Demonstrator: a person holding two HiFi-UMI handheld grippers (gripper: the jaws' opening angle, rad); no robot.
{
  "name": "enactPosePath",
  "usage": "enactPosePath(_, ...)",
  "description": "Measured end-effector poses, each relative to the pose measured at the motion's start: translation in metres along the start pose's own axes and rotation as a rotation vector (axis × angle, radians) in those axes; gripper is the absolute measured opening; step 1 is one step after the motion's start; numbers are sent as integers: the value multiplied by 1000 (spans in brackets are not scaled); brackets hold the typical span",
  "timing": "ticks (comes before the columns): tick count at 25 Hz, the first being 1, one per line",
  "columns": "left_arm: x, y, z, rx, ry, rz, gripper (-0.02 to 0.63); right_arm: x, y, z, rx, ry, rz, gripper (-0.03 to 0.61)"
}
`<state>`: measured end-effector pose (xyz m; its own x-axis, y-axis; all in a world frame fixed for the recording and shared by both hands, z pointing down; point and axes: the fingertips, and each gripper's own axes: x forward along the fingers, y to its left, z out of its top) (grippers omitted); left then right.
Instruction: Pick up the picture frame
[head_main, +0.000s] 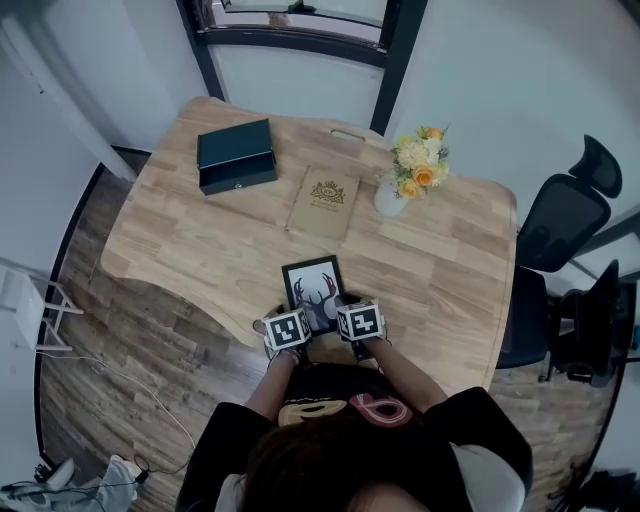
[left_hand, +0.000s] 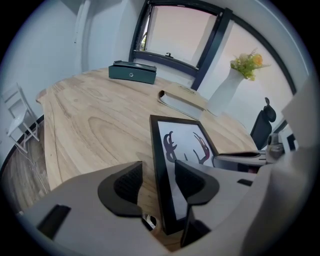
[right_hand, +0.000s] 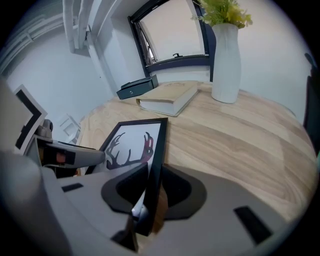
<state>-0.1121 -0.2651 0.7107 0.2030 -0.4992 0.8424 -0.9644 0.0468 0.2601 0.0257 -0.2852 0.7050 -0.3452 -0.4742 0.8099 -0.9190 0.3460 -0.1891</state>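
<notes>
Near desk (head_main: 200, 240) edge: right gripper (right_hand: 150, 186) jaws clamped on picture frame (head_main: 313, 284) right edge; left gripper (left_hand: 157, 181) jaws apart, straddling its left edge.

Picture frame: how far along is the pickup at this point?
Done: both grippers are at the picture frame, one at each side edge. In hand: the right gripper is clamped on its right edge; the left gripper straddles the left edge with jaws apart. Left: close the left gripper and lift; the frame appears to lie on the table.
</notes>
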Motion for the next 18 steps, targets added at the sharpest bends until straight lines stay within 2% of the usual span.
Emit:
enactPosePath(6,0,1,0,2,-5,2,195,0,1,0,4,11,-4,95)
enactPosePath(9,-1,4,1,-32,-9,-11,166,2,7,-1,20,18,2,94)
enactPosePath(10,-1,4,0,-50,-7,-24,133,2,10,-2,21,20,0,94)
enactPosePath(18,-2,7,2,-95,-16,-80,103,2,10,-3,23,27,-9,92)
